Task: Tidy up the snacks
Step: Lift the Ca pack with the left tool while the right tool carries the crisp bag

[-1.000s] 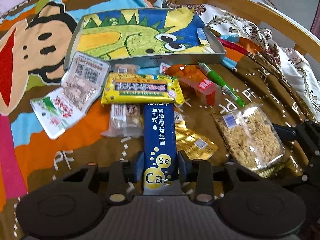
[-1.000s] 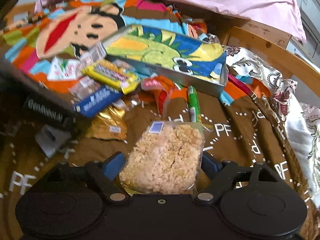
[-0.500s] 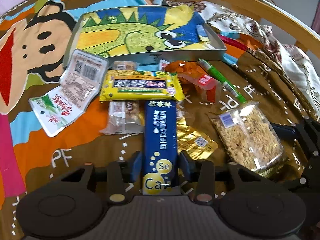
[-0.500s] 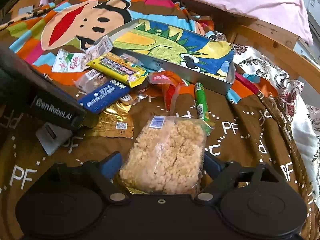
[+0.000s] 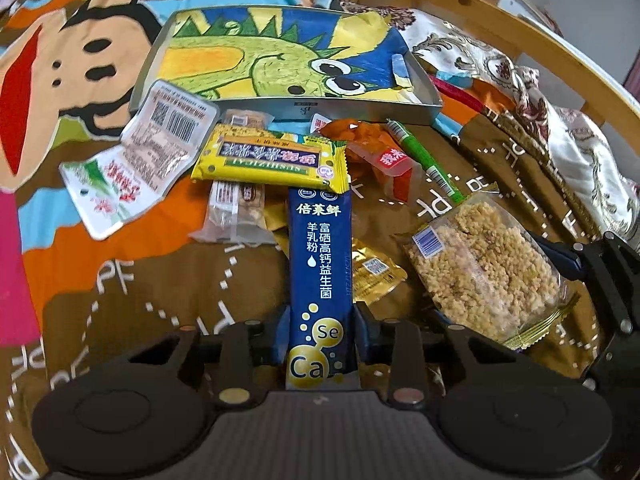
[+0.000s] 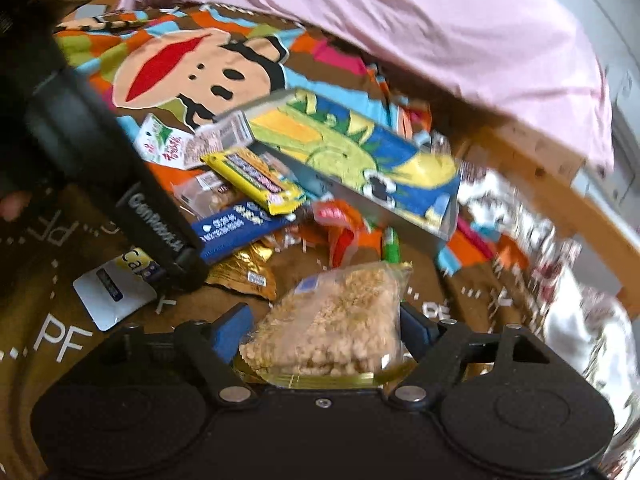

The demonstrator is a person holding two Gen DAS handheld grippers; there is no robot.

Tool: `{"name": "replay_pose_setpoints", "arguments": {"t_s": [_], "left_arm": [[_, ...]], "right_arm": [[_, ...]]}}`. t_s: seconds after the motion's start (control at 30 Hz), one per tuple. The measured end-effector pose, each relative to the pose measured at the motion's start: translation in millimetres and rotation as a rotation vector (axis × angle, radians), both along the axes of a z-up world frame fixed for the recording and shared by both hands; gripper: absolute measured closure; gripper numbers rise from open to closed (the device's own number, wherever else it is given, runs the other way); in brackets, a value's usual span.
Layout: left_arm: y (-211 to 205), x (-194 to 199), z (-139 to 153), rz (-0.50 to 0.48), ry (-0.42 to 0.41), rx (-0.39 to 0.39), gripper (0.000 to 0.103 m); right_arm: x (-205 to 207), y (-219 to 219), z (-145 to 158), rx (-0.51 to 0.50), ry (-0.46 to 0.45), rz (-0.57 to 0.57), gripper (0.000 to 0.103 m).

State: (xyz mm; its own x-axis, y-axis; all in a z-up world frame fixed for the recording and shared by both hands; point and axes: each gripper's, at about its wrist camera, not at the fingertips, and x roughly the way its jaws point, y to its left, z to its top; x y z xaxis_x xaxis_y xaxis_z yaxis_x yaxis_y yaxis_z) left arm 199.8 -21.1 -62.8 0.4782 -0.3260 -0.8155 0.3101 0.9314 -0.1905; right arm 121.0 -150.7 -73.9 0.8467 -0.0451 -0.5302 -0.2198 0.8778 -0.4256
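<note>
My left gripper (image 5: pixel 320 332) is shut on the near end of a long blue sachet (image 5: pixel 320 264) that lies pointing at the pile. The sachet also shows in the right wrist view (image 6: pixel 236 230). My right gripper (image 6: pixel 326 332) is shut on a clear bag of puffed-grain snack (image 6: pixel 332 328), tilted and lifted; it shows in the left wrist view (image 5: pixel 484 268) too. A shallow tin tray with a dinosaur picture (image 5: pixel 288 110) lies beyond the pile, also in the right wrist view (image 6: pixel 450 216). A yellow snack bar (image 5: pixel 268 158) lies across the sachet's far end.
Loose snacks lie before the tray: white packets (image 5: pixel 136 160), a clear wrapped cake (image 5: pixel 236 216), a gold sachet (image 5: pixel 372 272), an orange pack (image 5: pixel 380 156), a green stick (image 5: pixel 424 160). A wooden bed rail (image 5: pixel 520 36) runs at right. A pink quilt (image 6: pixel 400 20) lies behind.
My right gripper has lifted and tilted the puffed-grain bag and swung, blurring its view. My left gripper has stayed shut on the blue sachet and drawn it slightly back.
</note>
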Motion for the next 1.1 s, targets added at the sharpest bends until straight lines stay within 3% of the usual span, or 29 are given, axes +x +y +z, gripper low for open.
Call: {"name": "replay_pose_setpoints", "arguments": {"t_s": [0.13, 0.27, 0.47, 0.63, 0.8, 0.9, 1.1], "left_arm": [[3, -7, 2, 0.035, 0.025, -0.036, 0.067], [3, -8, -1, 0.046, 0.024, -0.001, 0.067], [3, -5, -9, 0.040, 0.038, 0.012, 0.065], [0, -2, -13, 0.025, 0.039, 0.020, 0.064], [-1, -2, -13, 0.008, 0.024, 0.031, 0.068], [7, -4, -7, 0.040, 0.034, -0.012, 0.068], [27, -18, 16, 0.128, 0.002, -0.114, 0.068]], "right_arm": [[-4, 5, -2, -0.047, -0.013, 0.021, 0.024], [0, 2, -4, -0.039, 0.018, 0.005, 0.024], [19, -5, -17, -0.008, 0.140, -0.048, 0.022], [23, -5, -22, -0.003, 0.158, -0.060, 0.023], [16, 0, -22, -0.052, 0.110, -0.053, 0.026], [9, 4, -19, -0.104, 0.062, -0.042, 0.027], [-23, 25, -4, -0.255, -0.132, 0.045, 0.027]]}}
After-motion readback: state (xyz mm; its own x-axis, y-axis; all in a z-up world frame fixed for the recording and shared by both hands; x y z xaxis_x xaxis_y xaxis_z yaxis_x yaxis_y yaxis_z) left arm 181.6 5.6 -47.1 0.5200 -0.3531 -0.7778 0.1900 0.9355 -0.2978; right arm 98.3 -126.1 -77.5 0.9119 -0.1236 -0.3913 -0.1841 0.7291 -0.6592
